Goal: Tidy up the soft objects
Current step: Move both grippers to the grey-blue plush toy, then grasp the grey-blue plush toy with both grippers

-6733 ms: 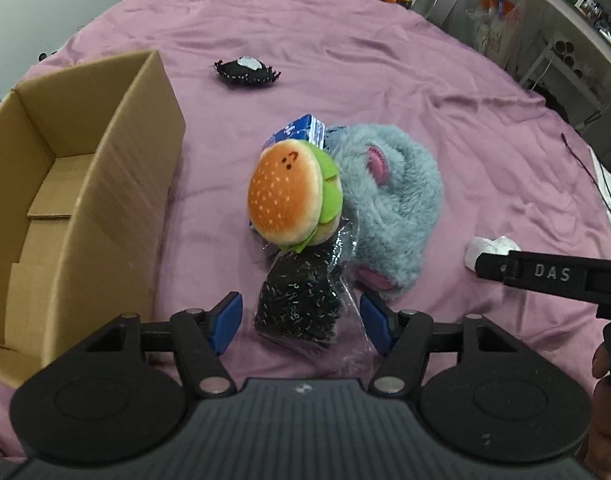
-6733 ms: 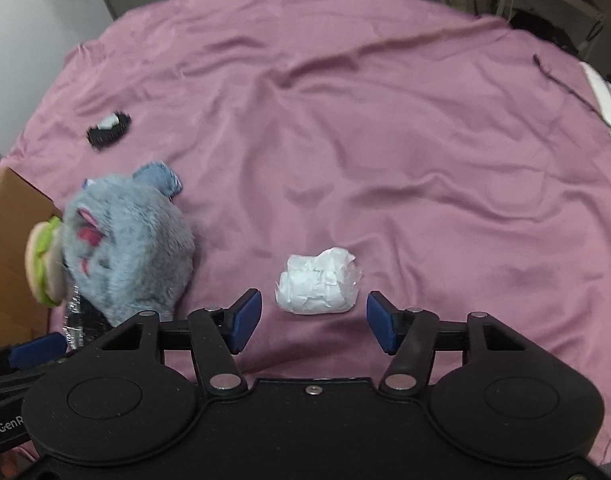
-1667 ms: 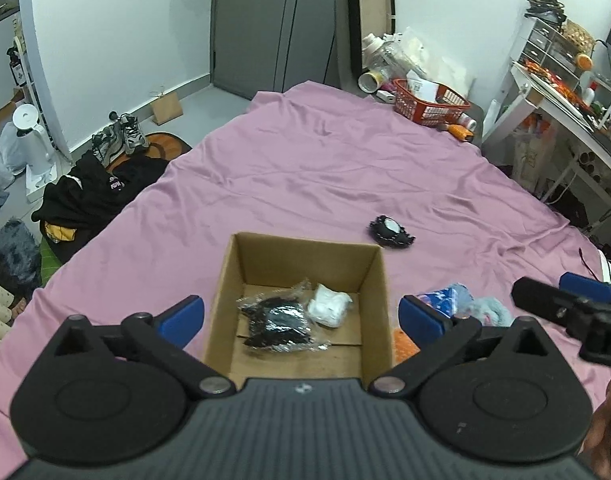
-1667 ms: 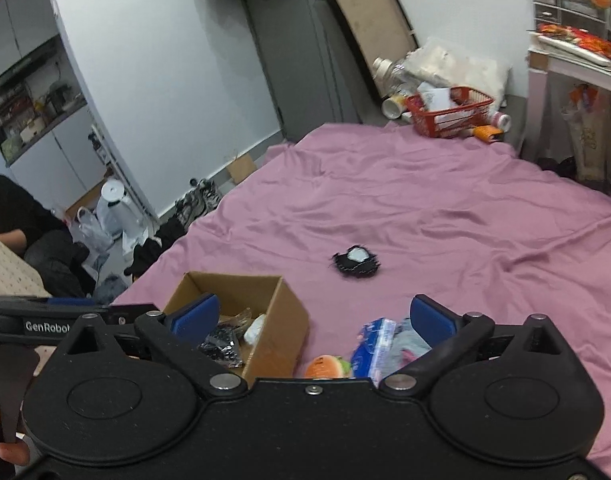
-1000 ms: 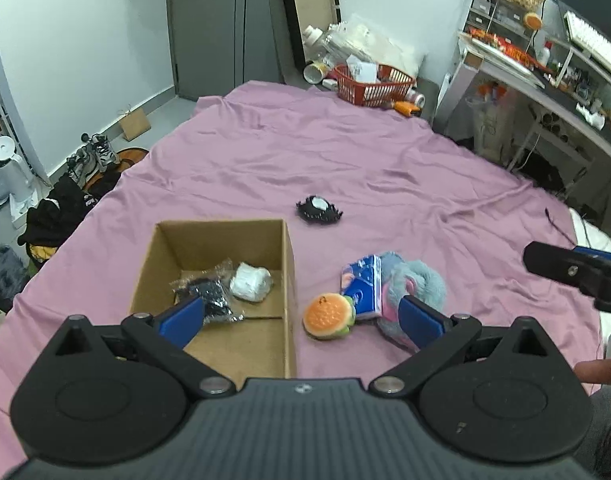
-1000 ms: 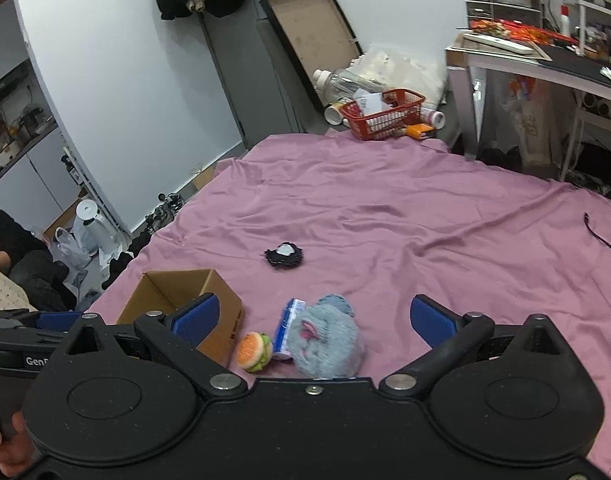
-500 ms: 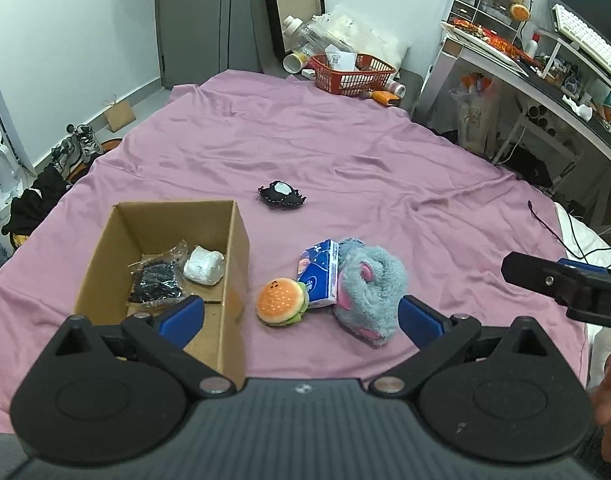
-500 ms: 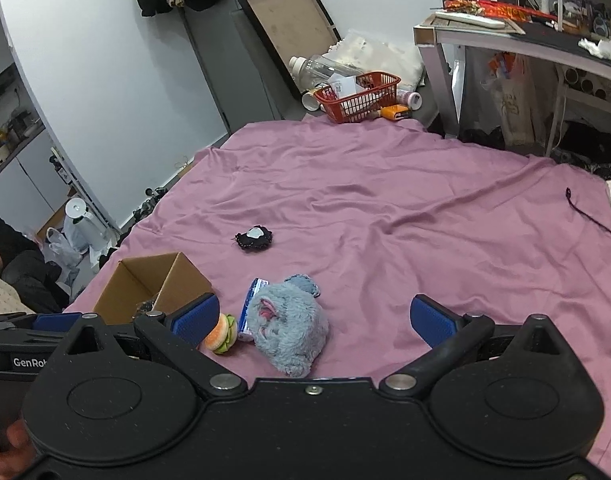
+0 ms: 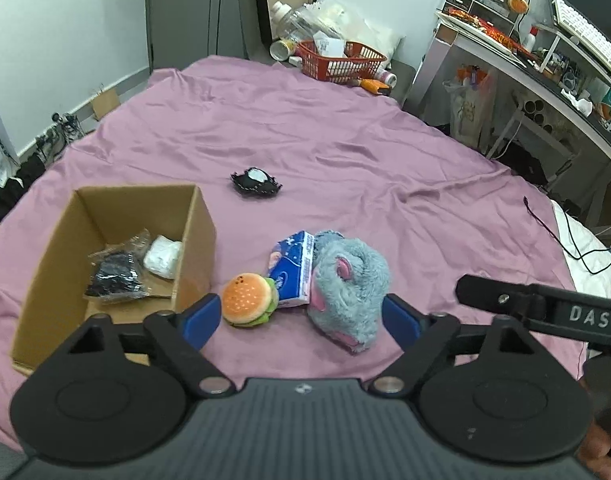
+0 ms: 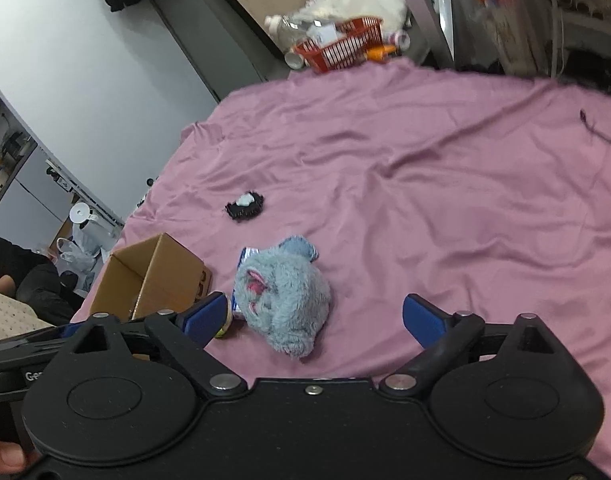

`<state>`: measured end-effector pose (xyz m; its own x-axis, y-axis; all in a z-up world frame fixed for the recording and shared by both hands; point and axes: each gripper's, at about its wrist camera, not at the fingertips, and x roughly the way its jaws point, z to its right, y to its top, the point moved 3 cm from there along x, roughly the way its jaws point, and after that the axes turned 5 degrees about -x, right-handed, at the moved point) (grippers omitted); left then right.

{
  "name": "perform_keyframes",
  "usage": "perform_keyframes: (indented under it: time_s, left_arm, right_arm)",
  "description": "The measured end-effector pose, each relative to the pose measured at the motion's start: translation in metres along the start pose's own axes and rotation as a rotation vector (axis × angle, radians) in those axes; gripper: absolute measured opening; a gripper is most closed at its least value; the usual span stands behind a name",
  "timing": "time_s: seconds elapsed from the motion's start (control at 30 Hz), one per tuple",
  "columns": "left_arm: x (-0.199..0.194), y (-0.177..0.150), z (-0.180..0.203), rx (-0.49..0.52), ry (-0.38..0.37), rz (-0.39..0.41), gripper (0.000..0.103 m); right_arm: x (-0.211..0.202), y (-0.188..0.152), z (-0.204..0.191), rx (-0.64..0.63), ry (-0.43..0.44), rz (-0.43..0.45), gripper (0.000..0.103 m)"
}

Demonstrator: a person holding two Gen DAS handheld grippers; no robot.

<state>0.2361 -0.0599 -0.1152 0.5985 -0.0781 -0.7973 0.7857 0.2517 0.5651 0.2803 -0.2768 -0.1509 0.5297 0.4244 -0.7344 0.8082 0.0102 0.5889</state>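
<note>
Brown cardboard box (image 9: 105, 248) sits on the left of the purple bedsheet (image 9: 345, 152), open top up. Inside on its floor: a black item in a clear plastic bag (image 9: 115, 274), and just right of it, touching, a white wad (image 9: 163, 256).

Left gripper (image 9: 301, 316): blue fingertips spread wide, nothing between them, nothing touched. Its left fingertip (image 9: 201, 316) overlaps the near right corner of the box in view; contact cannot be told. Beyond the gap, from left: burger plush (image 9: 247, 300), then a blue tissue pack (image 9: 291, 268) leaning against it, then a grey furry plush (image 9: 345, 284) with pink ears, pressed to the pack's right side. All three lie on the sheet, just right of the box, a little beyond the fingertips.

Farther off, near mid-sheet: small black-and-white soft item (image 9: 255, 180), alone, well apart from the cluster.

Right gripper (image 10: 317, 316): jaws likewise wide apart, empty. In its view the box (image 10: 153, 276) is at far left, the grey plush (image 10: 283, 300) lies just beyond the gap, nearer the left fingertip (image 10: 205, 314); tissue pack mostly hidden behind the plush. Black-and-white item (image 10: 245, 204) beyond. The bar of the right gripper enters the left wrist view at right, lettered DAS.

Red basket (image 9: 339, 60) at the far edge of the bed; cluttered desk (image 9: 545, 72) at far right.
</note>
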Motion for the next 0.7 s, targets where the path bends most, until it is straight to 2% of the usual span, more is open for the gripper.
perform_keyframes:
  time_s: [0.17,0.27,0.4,0.47,0.53,0.6,0.7]
  left_arm:
    - [0.026,-0.002,-0.002,-0.040,-0.030,-0.043,0.059]
    - [0.040,-0.002,-0.003,-0.064,-0.049,-0.064,0.049]
    - [0.058,-0.001,-0.005,-0.093,-0.064,-0.084,0.042]
    - [0.069,0.001,-0.004,-0.105,-0.069,-0.106,0.034]
    - [0.079,0.004,-0.005,-0.132,-0.100,-0.123,0.032]
    - [0.088,0.005,-0.005,-0.133,-0.091,-0.132,0.029]
    - [0.102,0.004,-0.006,-0.168,-0.116,-0.160,0.023]
  right_arm:
    - [0.022,-0.002,0.007,0.035,0.023,-0.055,0.079]
    - [0.035,-0.001,0.012,0.065,0.036,-0.081,0.070]
    - [0.048,-0.001,0.018,0.109,0.068,-0.106,0.061]
    - [0.053,0.001,0.019,0.126,0.093,-0.107,0.060]
    - [0.058,0.002,0.019,0.131,0.094,-0.107,0.060]
    - [0.062,0.004,0.019,0.134,0.094,-0.107,0.059]
    - [0.069,0.006,0.019,0.144,0.104,-0.103,0.055]
